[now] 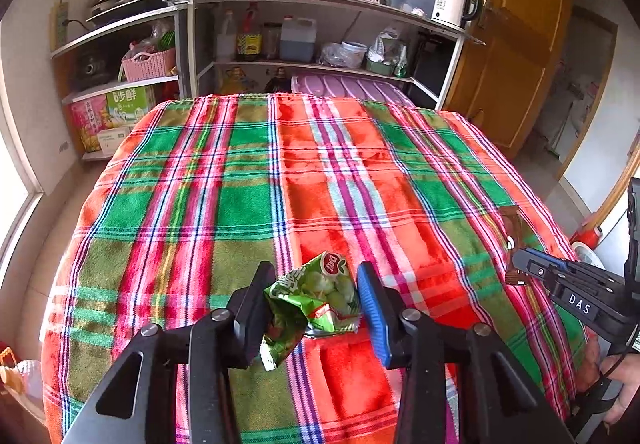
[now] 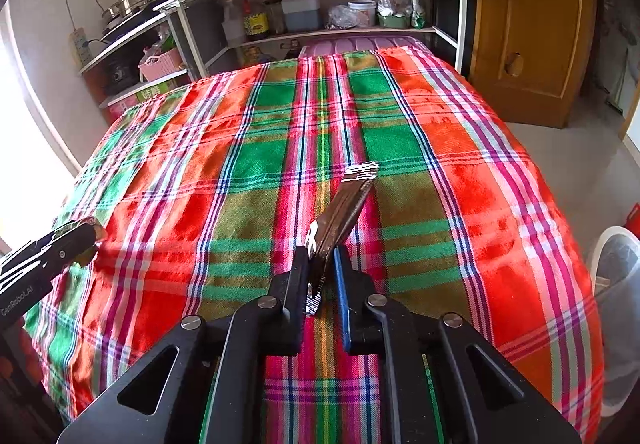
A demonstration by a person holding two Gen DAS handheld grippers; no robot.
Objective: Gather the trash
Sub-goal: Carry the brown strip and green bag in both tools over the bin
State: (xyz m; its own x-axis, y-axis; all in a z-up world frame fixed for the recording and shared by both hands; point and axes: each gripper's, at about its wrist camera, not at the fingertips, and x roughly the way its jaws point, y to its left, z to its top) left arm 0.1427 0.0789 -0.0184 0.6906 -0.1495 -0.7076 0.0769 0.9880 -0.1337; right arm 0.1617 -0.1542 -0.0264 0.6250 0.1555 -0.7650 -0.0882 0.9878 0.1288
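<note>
1. Through the left wrist camera I see my left gripper (image 1: 316, 308) clamped on a crumpled green snack bag (image 1: 316, 304) over the plaid tablecloth (image 1: 248, 180); the right gripper (image 1: 520, 264) is partly cut off at the edge.
2. Only the right wrist camera shows my right gripper (image 2: 322, 264) pinching a flat brown wrapper (image 2: 346, 208) and a white bin (image 2: 616, 244) beside the table; the wrapper's print is unreadable.

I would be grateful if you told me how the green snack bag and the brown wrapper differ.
The green snack bag is crumpled and bulky; the brown wrapper is flat and long. The bag sits between widely spaced fingers of the left gripper; the wrapper is pinched edge-on in the nearly closed right gripper. Both are held over the plaid cloth.
</note>
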